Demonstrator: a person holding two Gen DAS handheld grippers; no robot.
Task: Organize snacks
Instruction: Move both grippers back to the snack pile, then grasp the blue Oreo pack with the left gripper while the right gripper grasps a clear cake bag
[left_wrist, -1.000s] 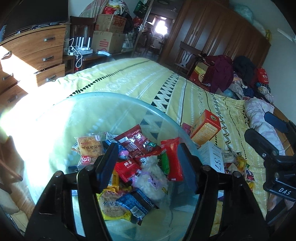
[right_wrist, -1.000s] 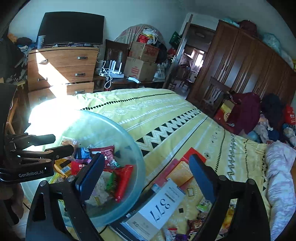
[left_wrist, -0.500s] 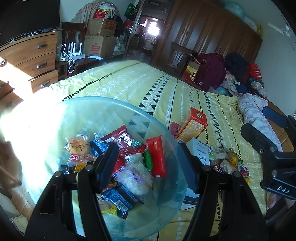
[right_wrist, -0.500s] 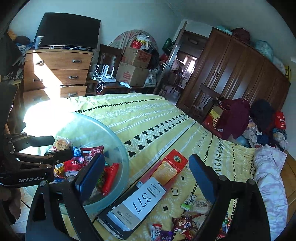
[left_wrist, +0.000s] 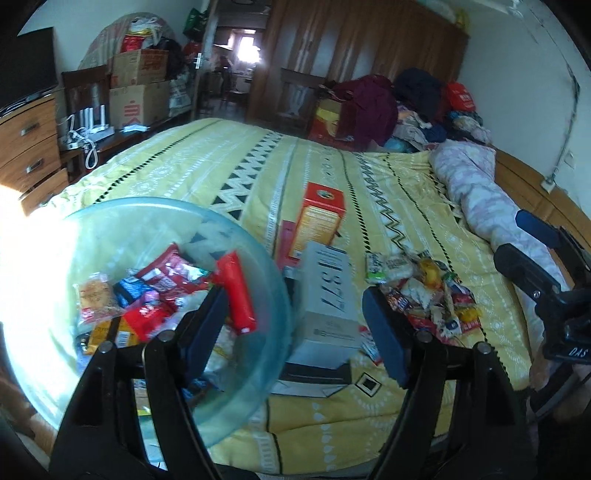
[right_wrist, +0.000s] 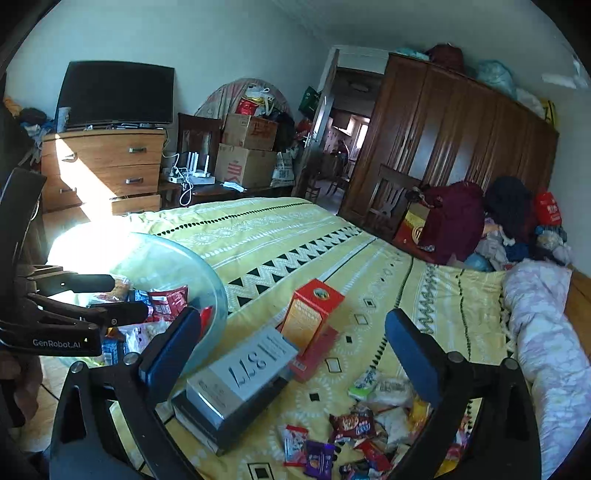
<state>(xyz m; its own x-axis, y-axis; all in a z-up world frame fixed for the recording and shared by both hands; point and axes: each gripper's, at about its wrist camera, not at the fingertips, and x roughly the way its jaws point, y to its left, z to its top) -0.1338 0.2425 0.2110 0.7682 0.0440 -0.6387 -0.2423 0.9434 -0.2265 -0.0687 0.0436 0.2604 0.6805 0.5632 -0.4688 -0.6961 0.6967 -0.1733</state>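
A clear glass bowl (left_wrist: 110, 236) at the bed's near left edge holds several snack packets, among them a long red one (left_wrist: 238, 291); the bowl also shows in the right wrist view (right_wrist: 177, 258). A loose pile of snack packets (left_wrist: 424, 291) lies on the yellow bedspread to the right, seen also in the right wrist view (right_wrist: 369, 424). My left gripper (left_wrist: 293, 328) is open and empty, above the bowl's right rim and a grey box. My right gripper (right_wrist: 291, 354) is open and empty, above the boxes and left of the pile.
A grey box marked 377 (right_wrist: 240, 369) rests on a dark box, with an orange-red carton (right_wrist: 314, 314) behind it. A rolled pink quilt (right_wrist: 543, 339) lies at the right. A dresser (right_wrist: 103, 166), cardboard boxes and a wardrobe (right_wrist: 443, 147) stand beyond the bed.
Both grippers have swung right, away from the bowl and toward the boxes and the loose snack pile. Both stay open and empty.
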